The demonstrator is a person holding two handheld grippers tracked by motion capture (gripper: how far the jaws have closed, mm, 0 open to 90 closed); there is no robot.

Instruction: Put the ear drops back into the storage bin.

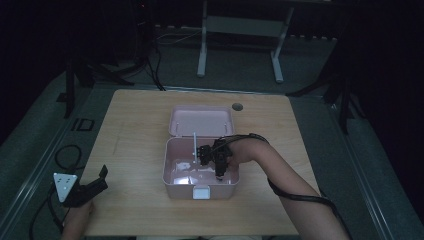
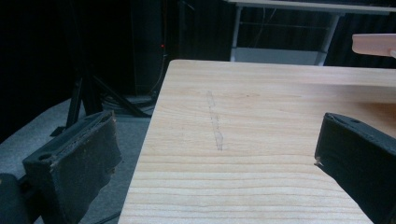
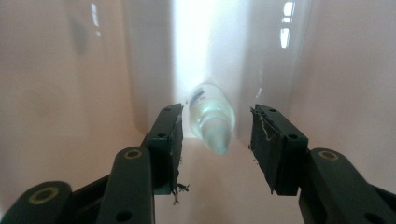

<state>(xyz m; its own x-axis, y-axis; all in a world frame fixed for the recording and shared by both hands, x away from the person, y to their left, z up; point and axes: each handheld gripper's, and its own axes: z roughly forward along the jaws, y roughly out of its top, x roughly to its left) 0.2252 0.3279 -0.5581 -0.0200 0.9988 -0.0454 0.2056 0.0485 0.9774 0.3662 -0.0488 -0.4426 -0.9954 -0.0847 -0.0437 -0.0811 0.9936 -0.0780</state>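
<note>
Dim throughout in the high view, with room corners sunk to near black and the pale wooden surface (image 1: 135, 150) lit weakly from above. Soft, grainy detail; faint glare on the glossy floor of the open pink plastic box (image 1: 175, 172). Brighter and warmer in the left tool view, wood grain sharp mid-frame, black padded tips of the left tool (image 2: 215, 158) slightly soft up close, background lost in darkness. Strongly lit in the right tool view: a blown-out white band down the pink wall, small window-like reflections top left and right, the clear plastic tube (image 3: 211, 119) blurred, dark shadow patch upper left.
</note>
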